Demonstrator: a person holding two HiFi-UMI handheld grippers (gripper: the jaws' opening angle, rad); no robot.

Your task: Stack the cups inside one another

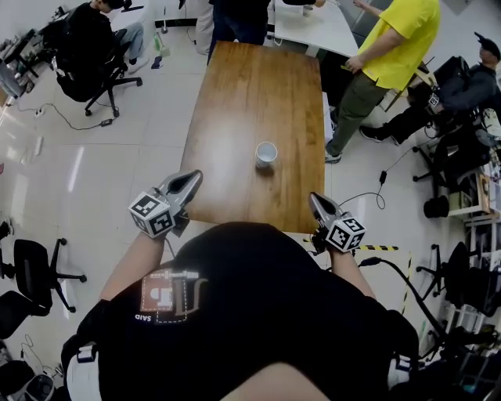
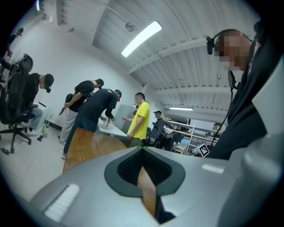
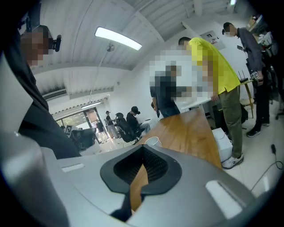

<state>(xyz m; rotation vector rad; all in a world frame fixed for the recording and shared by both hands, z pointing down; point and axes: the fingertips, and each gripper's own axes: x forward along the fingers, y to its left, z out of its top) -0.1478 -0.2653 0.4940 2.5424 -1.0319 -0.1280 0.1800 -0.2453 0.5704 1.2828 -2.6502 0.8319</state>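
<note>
A white cup (image 1: 266, 153) stands upright on the wooden table (image 1: 250, 86), right of centre toward the near end; whether other cups sit inside it I cannot tell. In the right gripper view the same cup (image 3: 152, 141) shows just beyond the jaws. My left gripper (image 1: 192, 178) hovers at the table's near left corner, shut and holding nothing, well short of the cup. My right gripper (image 1: 313, 199) is at the near right edge, also shut and empty. In each gripper view, the left gripper (image 2: 143, 148) and the right gripper (image 3: 143, 146) have jaws meeting at the tips with nothing between them.
A person in a yellow shirt (image 1: 395, 47) stands by the table's right side. Others stand at the far end near a white table (image 1: 313, 23). Office chairs (image 1: 94, 59) (image 1: 35, 270) are on the left. Cables (image 1: 368, 196) and striped floor tape (image 1: 387, 249) lie at right.
</note>
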